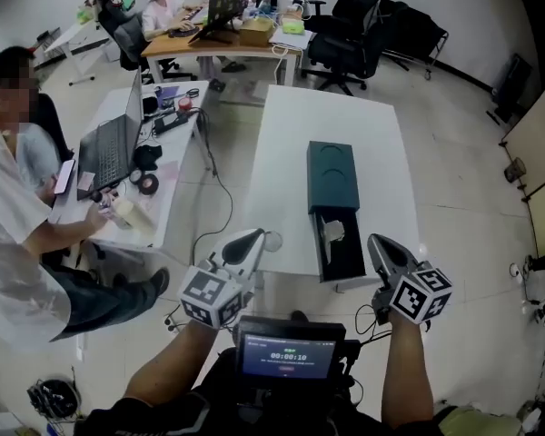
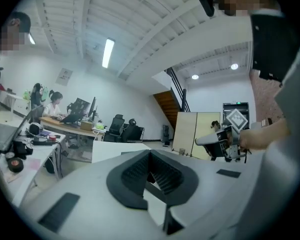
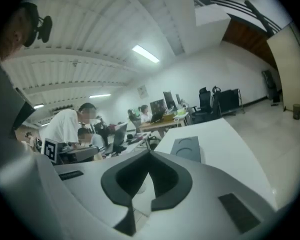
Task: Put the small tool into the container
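Observation:
A dark green box [image 1: 332, 175] [image 3: 186, 148] lies on the white table [image 1: 286, 153], its lid showing two round recesses. At its near end a black drawer [image 1: 345, 254] is pulled out, with a small white object [image 1: 331, 232] inside. A small round white thing [image 1: 272, 241] sits at the table's near edge, right by the tip of my left gripper [image 1: 254, 238] [image 2: 150, 153]. That gripper is shut and holds nothing. My right gripper [image 1: 374, 242] [image 3: 150, 153] hovers just right of the drawer, also shut and empty.
A person in a white shirt [image 1: 18, 207] sits at the left at a desk [image 1: 127, 180] with a laptop and clutter. Black office chairs [image 1: 350, 25] and a wooden desk [image 1: 222, 39] stand behind the table. A small screen [image 1: 286, 352] hangs at my chest.

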Motion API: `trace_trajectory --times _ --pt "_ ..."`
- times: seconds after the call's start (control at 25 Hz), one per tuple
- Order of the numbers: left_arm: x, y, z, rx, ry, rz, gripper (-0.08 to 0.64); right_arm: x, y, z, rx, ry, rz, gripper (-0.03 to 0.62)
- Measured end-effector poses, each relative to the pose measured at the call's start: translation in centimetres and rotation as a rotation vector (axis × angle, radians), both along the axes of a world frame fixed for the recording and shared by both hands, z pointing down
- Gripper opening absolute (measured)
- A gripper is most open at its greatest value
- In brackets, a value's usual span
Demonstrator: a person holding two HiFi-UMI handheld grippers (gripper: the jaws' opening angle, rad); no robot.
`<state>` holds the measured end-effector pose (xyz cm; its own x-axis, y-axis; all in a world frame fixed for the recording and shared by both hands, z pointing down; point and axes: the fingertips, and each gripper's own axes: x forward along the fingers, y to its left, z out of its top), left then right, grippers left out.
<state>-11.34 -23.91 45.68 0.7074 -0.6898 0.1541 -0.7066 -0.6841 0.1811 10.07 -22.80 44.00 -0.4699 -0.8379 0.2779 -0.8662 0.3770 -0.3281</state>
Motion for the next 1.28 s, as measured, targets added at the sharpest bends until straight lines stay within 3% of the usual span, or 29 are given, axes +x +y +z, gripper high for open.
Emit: trace_trajectory --times 0.12,0.24,0.56,0.8,1.04,1.16,1.28 --pt "-1.4 0.6 0.3 0.007 0.022 0.052 0.023 -1.4 2.9 -2.9 0.105 0.055 0.016 0.015" --pt "-1.5 1.6 -0.2 0.026 0.02 0.112 0.023 -1.9 6.3 -4.1 0.136 0.129 0.046 0.015" --pt "4.0 12.0 -6.7 0.145 0.032 0.21 0.023 2.6 16.8 -8.0 0.229 0.171 0.081 0.015" --pt "10.8 22.2 -7.7 0.124 0.0 0.125 0.023 9.6 26.1 -9.3 0.286 0.159 0.026 0.015" --pt "19.1 34.2 -8.6 0.102 -0.017 0.061 0.023 16.9 37.0 -9.7 0.286 0.178 -0.099 0.015" --pt "19.8 38.5 -10.1 0.112 -0.023 0.001 0.023 18.5 40.6 -9.9 0.282 0.143 -0.111 0.015" --pt "18.2 41.9 -11.2 0.127 -0.05 -0.048 0.023 17.8 43.1 -10.4 0.309 0.097 -0.118 0.015"
